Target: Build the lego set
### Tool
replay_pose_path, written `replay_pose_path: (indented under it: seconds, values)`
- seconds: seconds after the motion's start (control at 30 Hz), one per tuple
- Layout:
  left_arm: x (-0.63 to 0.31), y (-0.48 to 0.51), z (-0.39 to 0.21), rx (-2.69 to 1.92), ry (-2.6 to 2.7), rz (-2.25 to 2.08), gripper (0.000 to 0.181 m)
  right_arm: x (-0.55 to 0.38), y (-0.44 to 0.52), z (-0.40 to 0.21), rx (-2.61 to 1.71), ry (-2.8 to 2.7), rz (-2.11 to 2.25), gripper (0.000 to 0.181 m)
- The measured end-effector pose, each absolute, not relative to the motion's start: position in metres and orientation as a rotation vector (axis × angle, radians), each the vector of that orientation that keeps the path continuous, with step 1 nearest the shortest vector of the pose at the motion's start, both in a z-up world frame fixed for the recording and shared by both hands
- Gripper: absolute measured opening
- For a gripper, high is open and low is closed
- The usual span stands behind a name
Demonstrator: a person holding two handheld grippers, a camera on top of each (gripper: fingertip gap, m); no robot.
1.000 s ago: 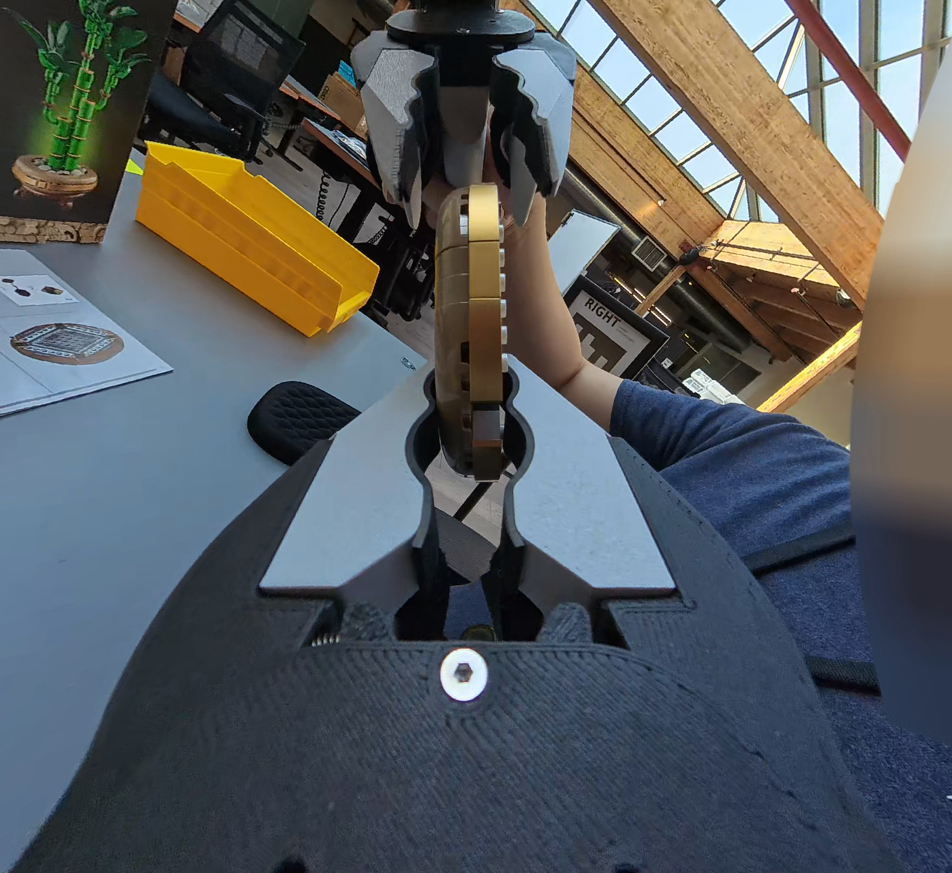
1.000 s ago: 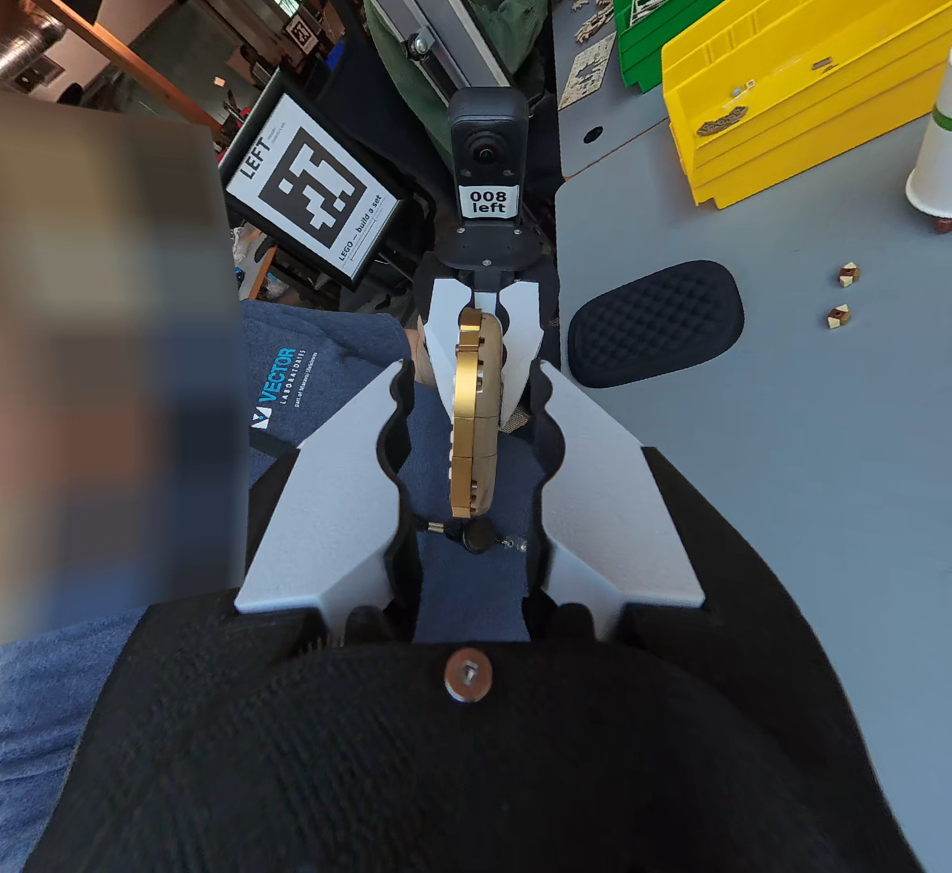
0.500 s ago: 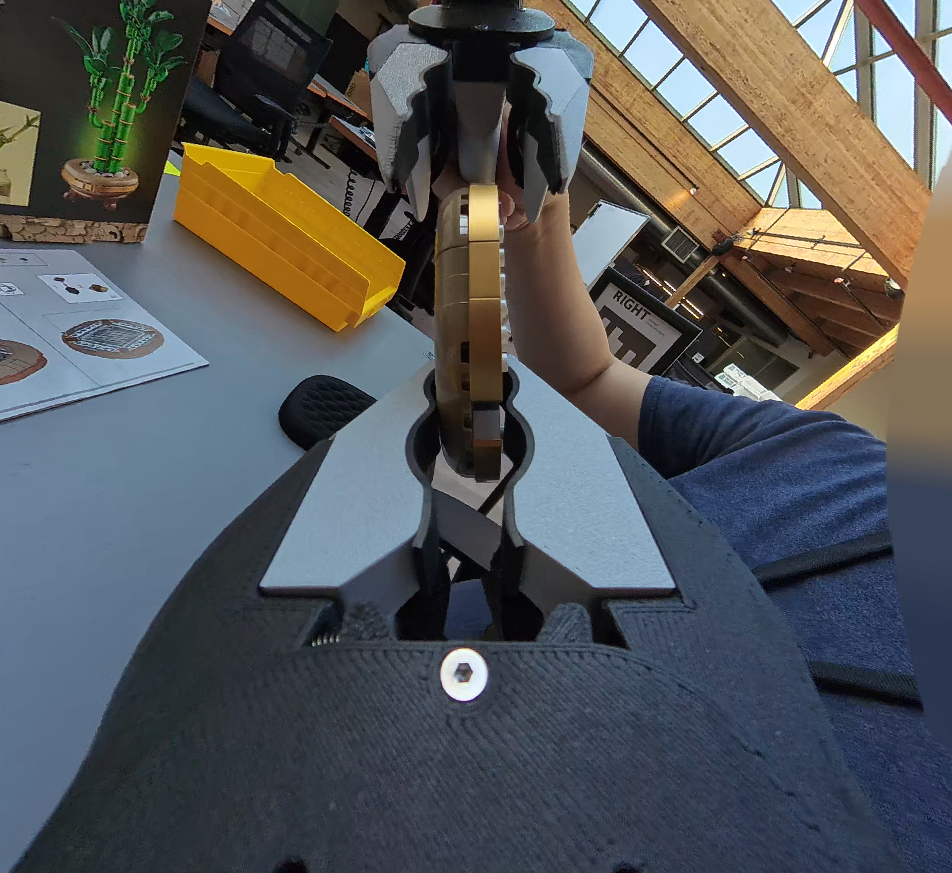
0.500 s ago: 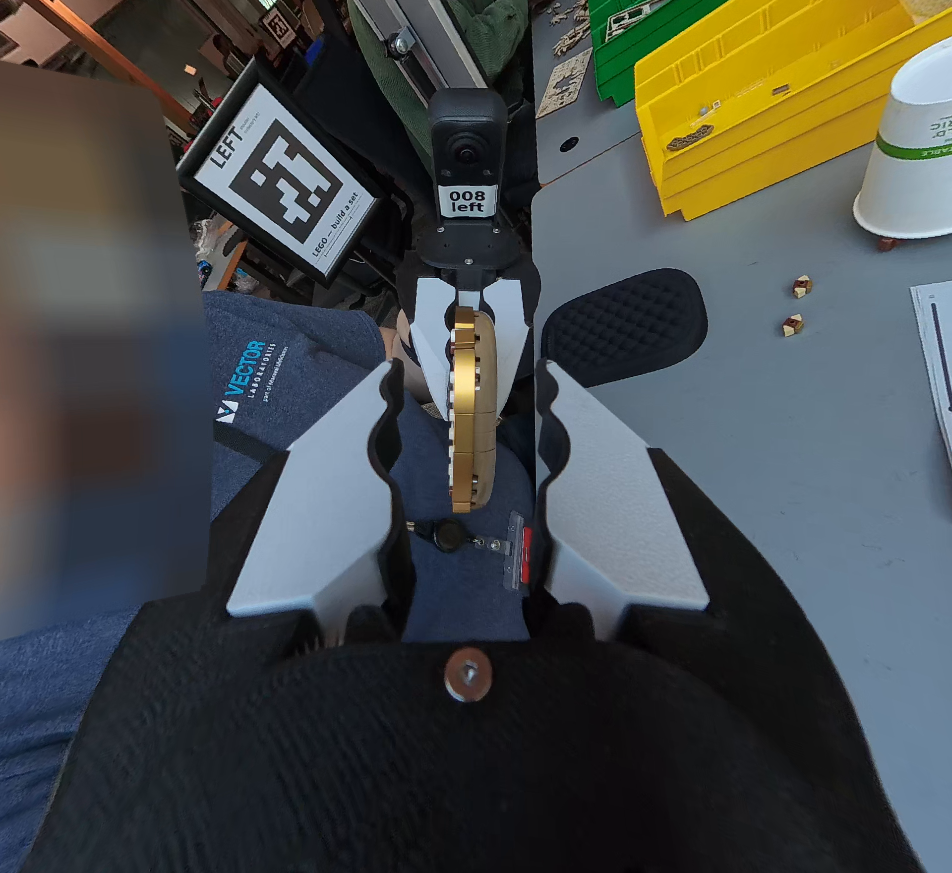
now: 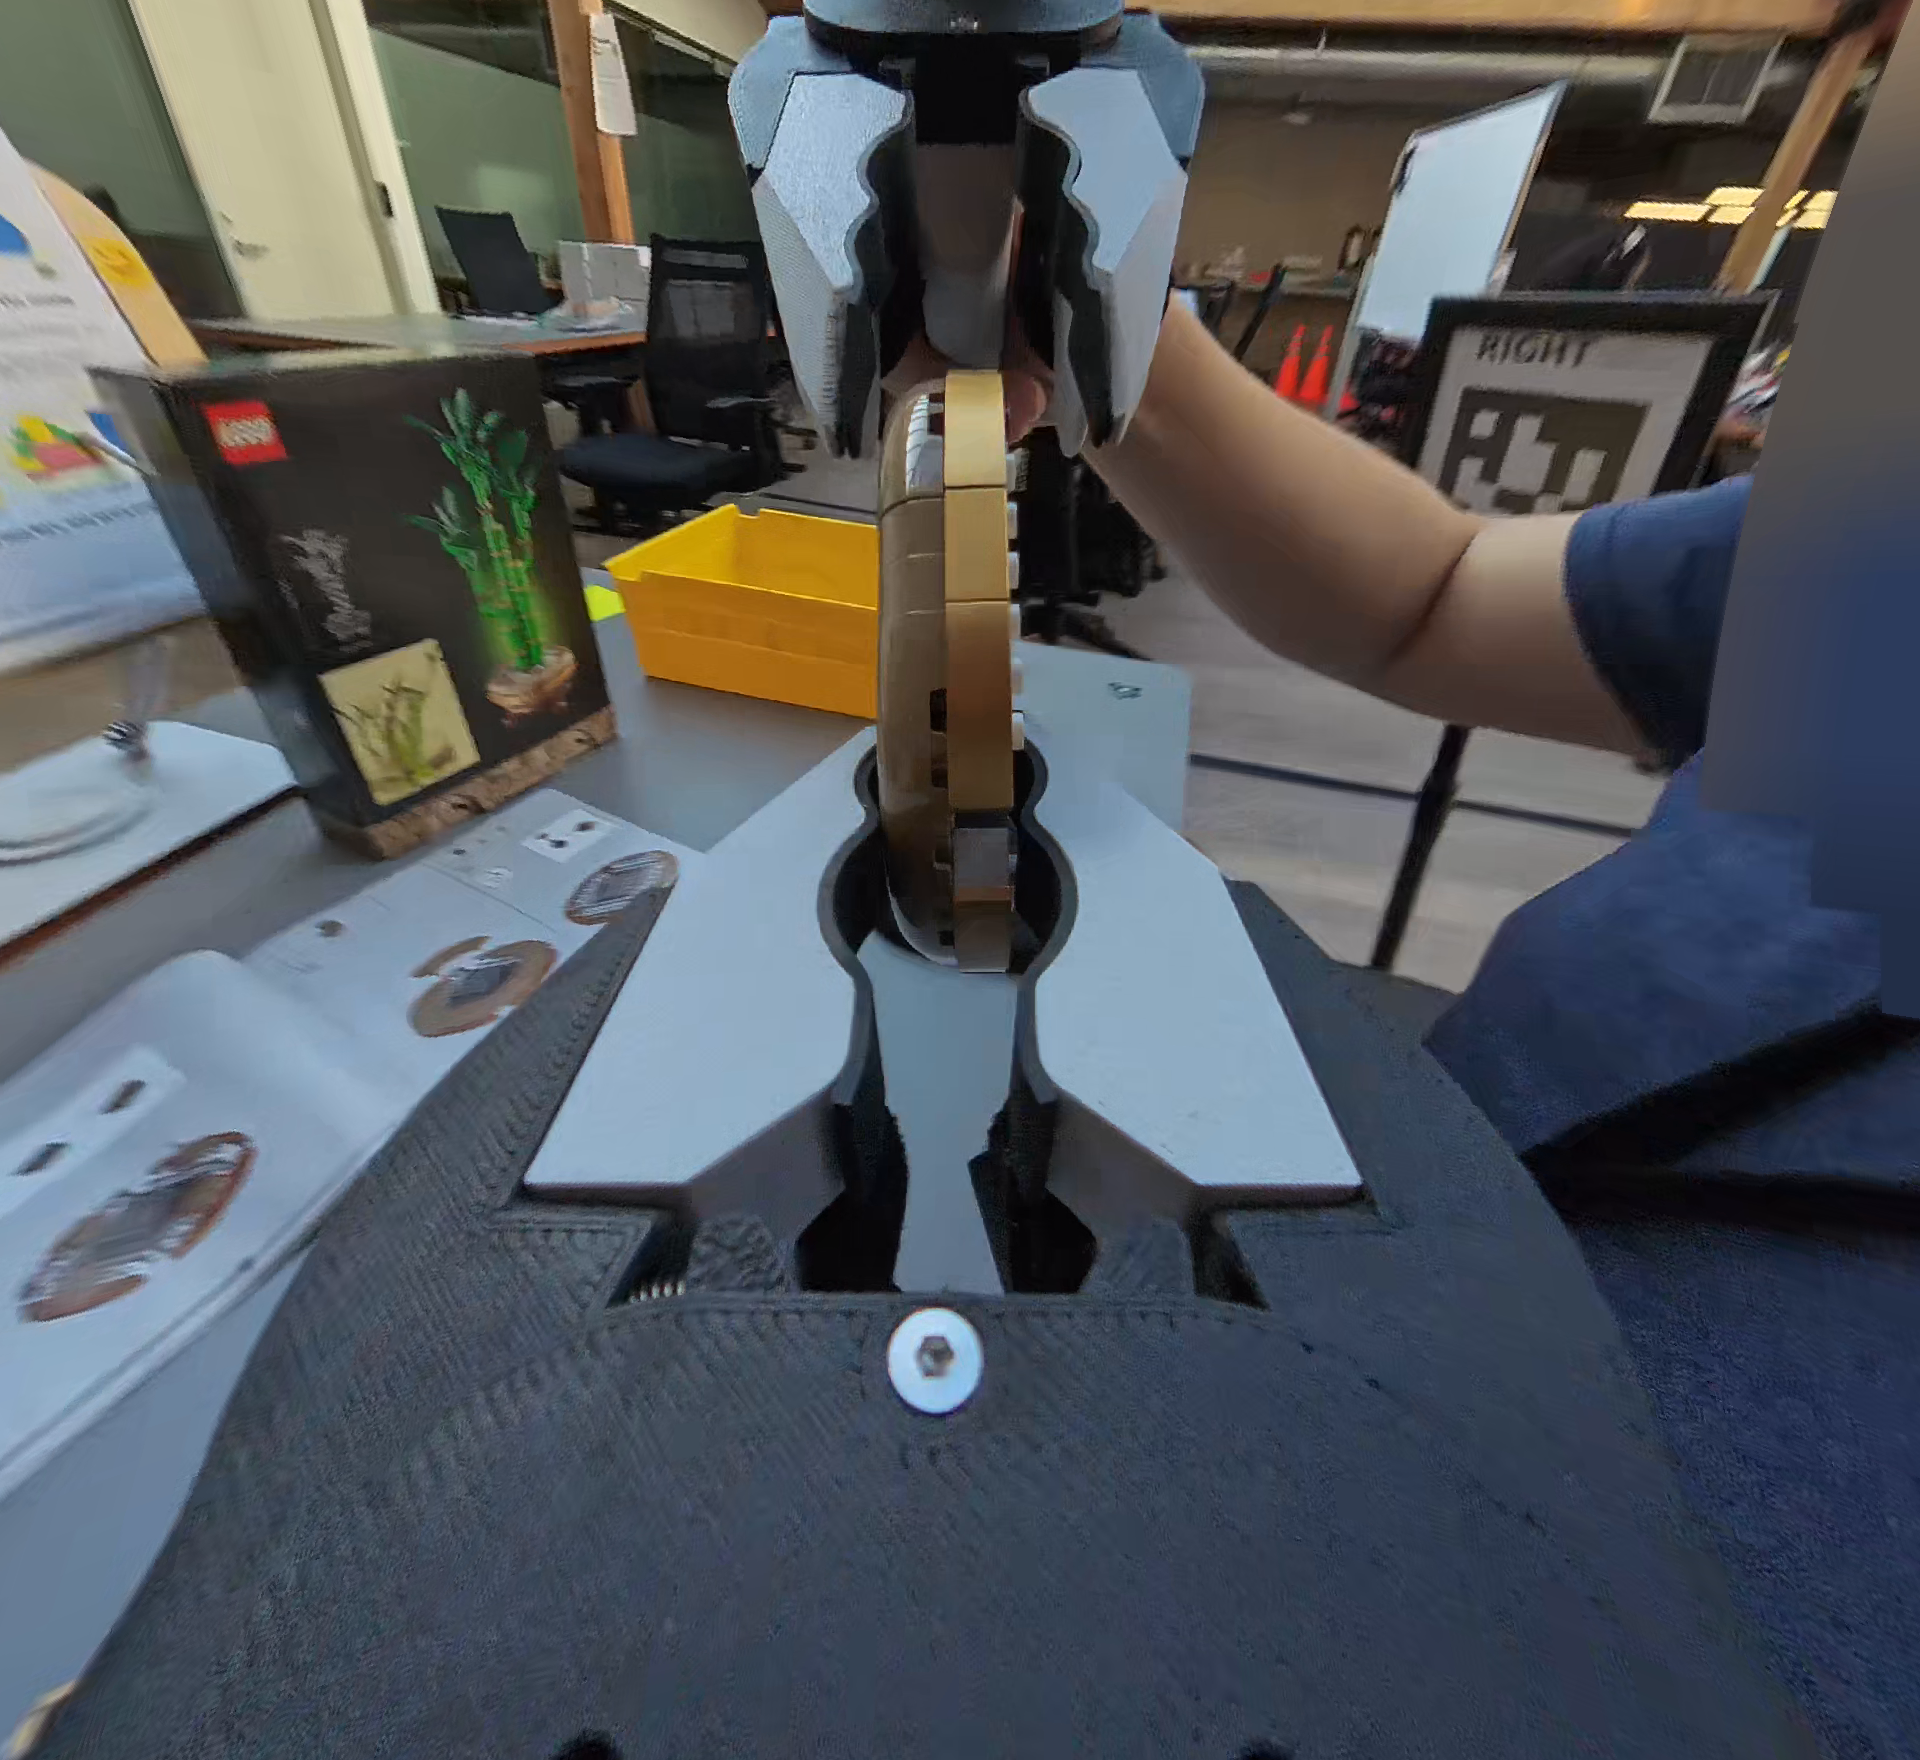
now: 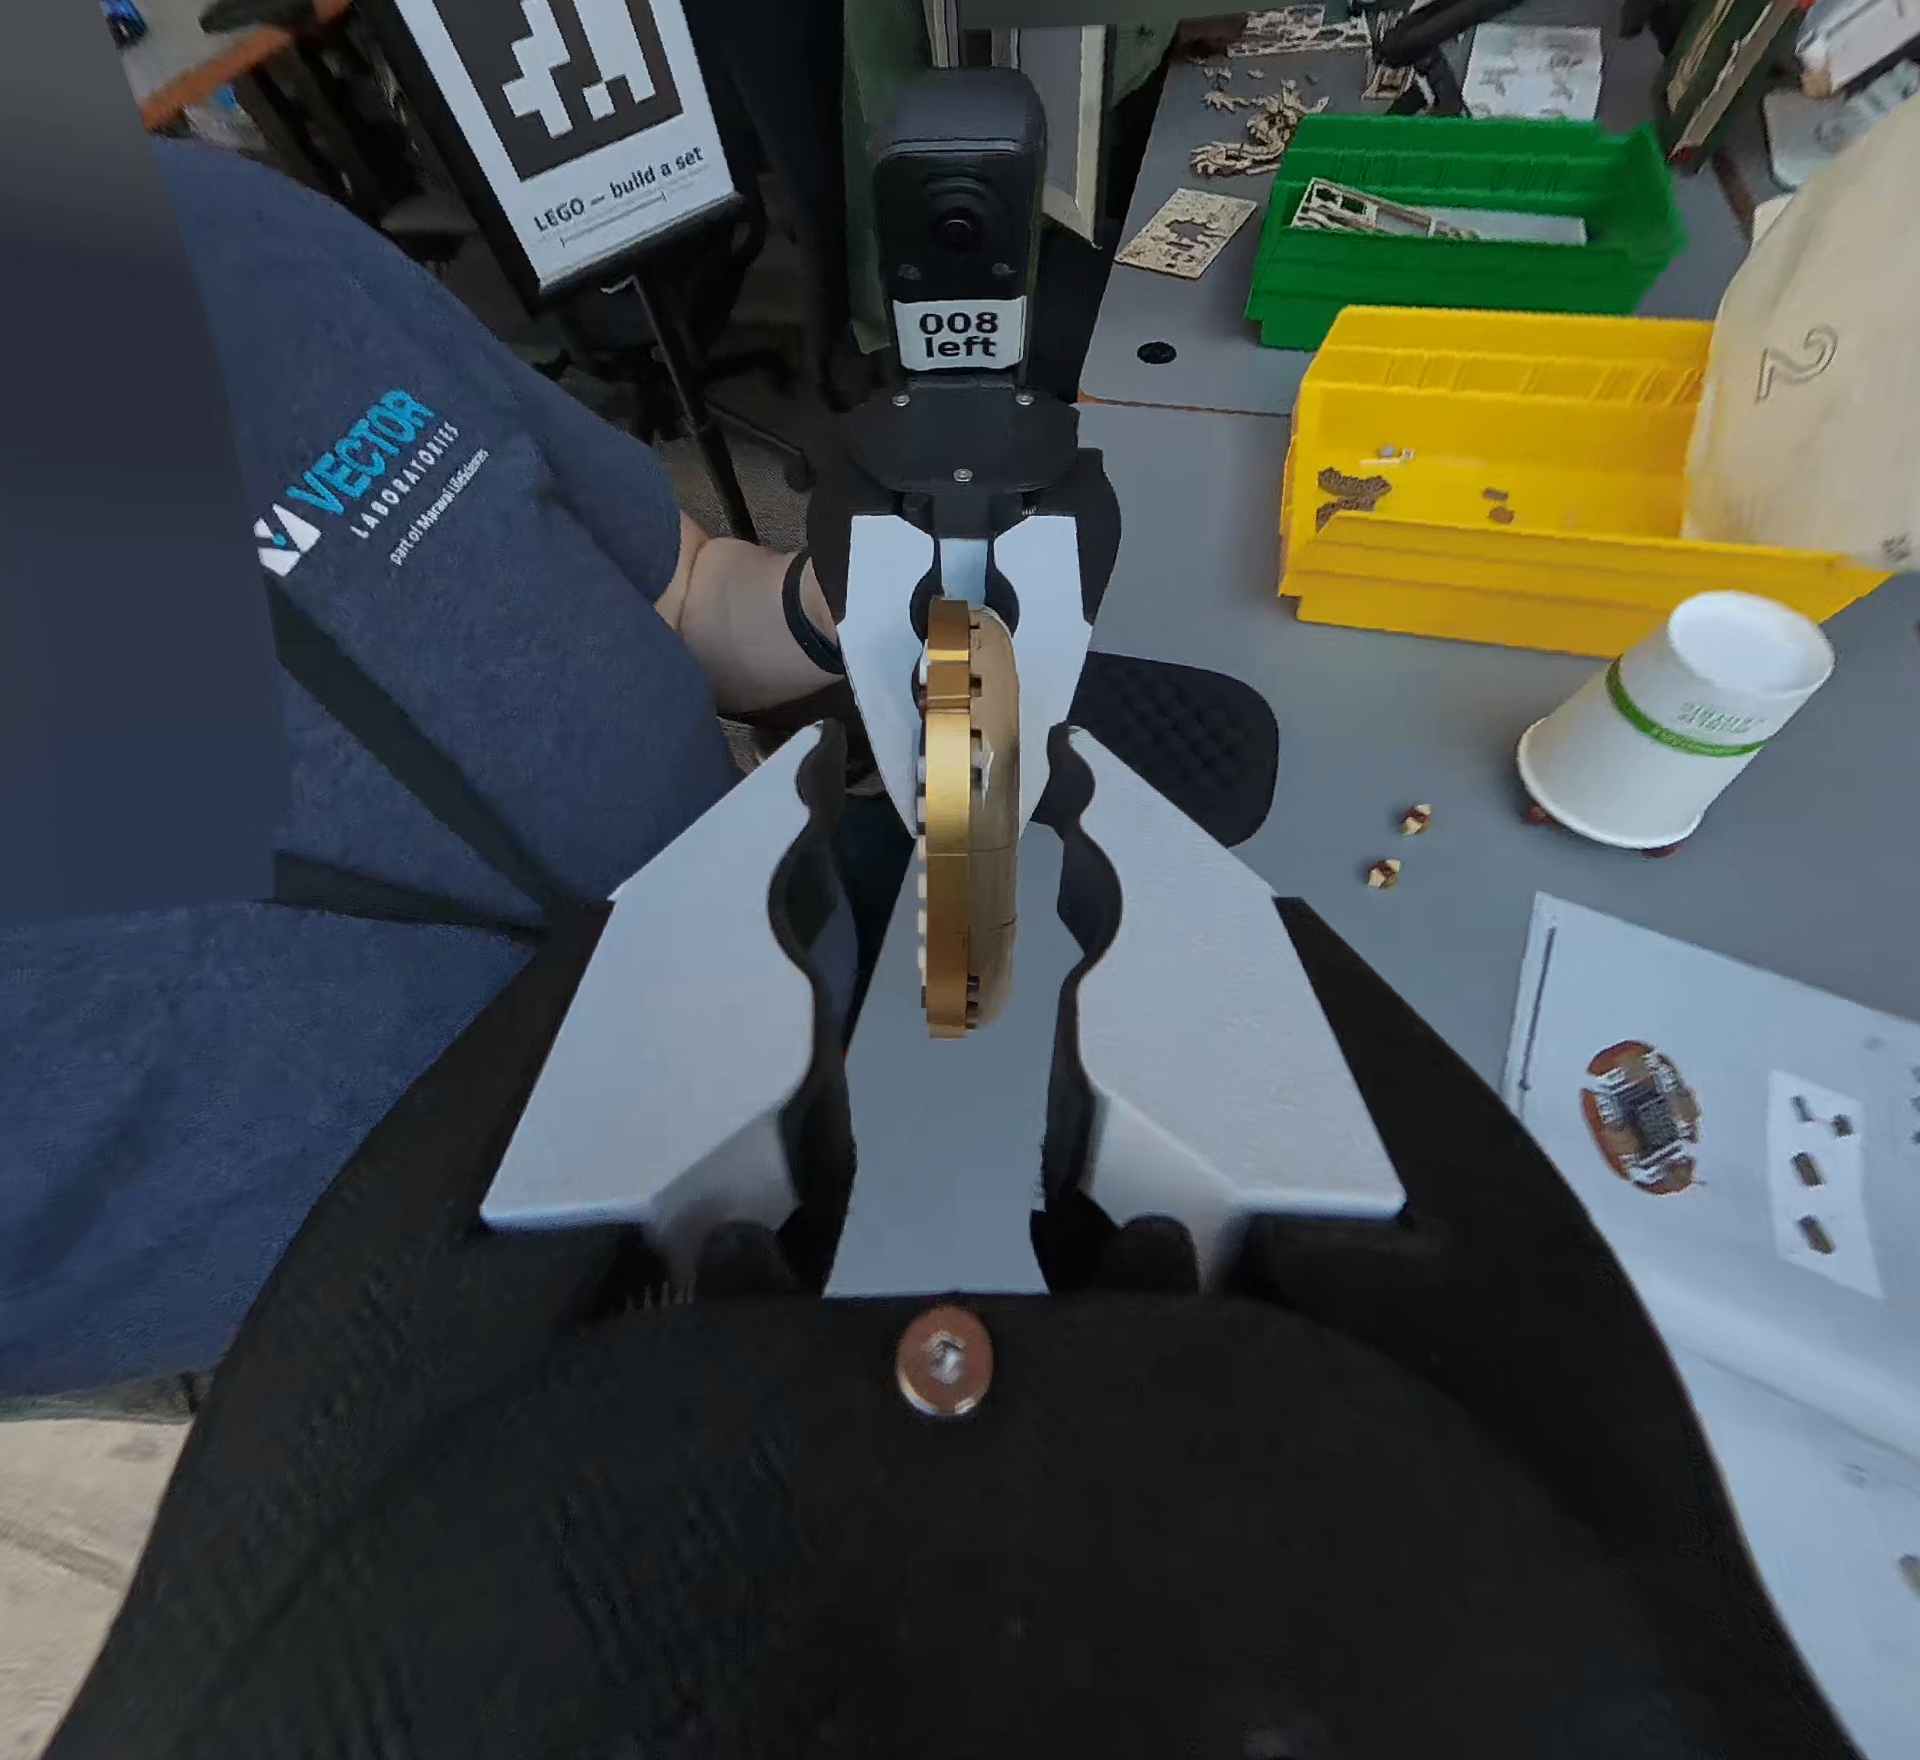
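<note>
Gold lego disc [image 5: 945, 671], a round layered plate assembly seen edge-on, is held up in the air between both grippers, above the desk edge and in front of the person's torso. Left gripper [image 5: 948, 879] is clenched on the disc's near rim, which sits in the notch between its fingers. Right gripper [image 6: 951, 879] is released: jaws stand wide with clear gaps on both sides of the disc, touching nothing.

Step in hand, as I judge it: a handover or regrip of the disc. To do it well, centre the right gripper on the rim, close square on the flat faces, not on the studs, and let the left go only once the grip is firm; a skewed pinch could split the layers.

Left to right in the left wrist view: instruction booklet [image 5: 312, 1014] open on the desk [image 5: 727, 754], set box [image 5: 364, 588] upright behind it, yellow bin [image 5: 748, 609] at the far desk edge, then the disc, then the person's forearm [image 5: 1299, 567]. In the right wrist view, right of the disc: black pad [image 6: 1174, 734], two loose small pieces [image 6: 1397, 843], overturned paper cup [image 6: 1662, 734].

Open room: bare desk between pad and booklet looks free for setting down. The desk edge runs just under the disc, so a drop may land on the lap or floor.
</note>
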State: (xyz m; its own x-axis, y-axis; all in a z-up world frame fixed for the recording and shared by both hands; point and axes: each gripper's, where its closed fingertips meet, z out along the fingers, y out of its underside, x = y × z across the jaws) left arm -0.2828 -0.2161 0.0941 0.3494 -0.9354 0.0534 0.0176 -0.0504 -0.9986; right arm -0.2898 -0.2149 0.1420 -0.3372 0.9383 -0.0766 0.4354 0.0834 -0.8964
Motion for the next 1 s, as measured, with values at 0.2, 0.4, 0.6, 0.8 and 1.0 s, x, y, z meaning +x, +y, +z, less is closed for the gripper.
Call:
replay_pose_path:
  seconds: [0.2, 0.4, 0.6, 0.8, 1.0]
  values:
    - [-0.287, -0.217, 0.098, -1.281, 1.005, -0.556, 0.018, -0.289, -0.236, 0.149, -1.074, -1.911, 0.844, 0.03]
    - [-0.283, -0.228, 0.106, -1.206, 1.04, -0.53, 0.017, -0.286, -0.241, 0.147, -1.043, -1.946, 0.687, 0.024]
    - [-0.281, -0.226, 0.103, -1.213, 1.058, -0.482, 0.017, -0.287, -0.242, 0.144, -1.083, -1.986, 0.617, 0.02]
    - [-0.282, -0.224, 0.099, -1.23, 1.062, -0.469, 0.017, -0.286, -0.239, 0.14, -1.145, -1.998, 0.626, 0.02]
    - [-0.281, -0.222, 0.095, -1.242, 1.076, -0.457, 0.017, -0.285, -0.238, 0.135, -1.202, -2.018, 0.65, 0.02]
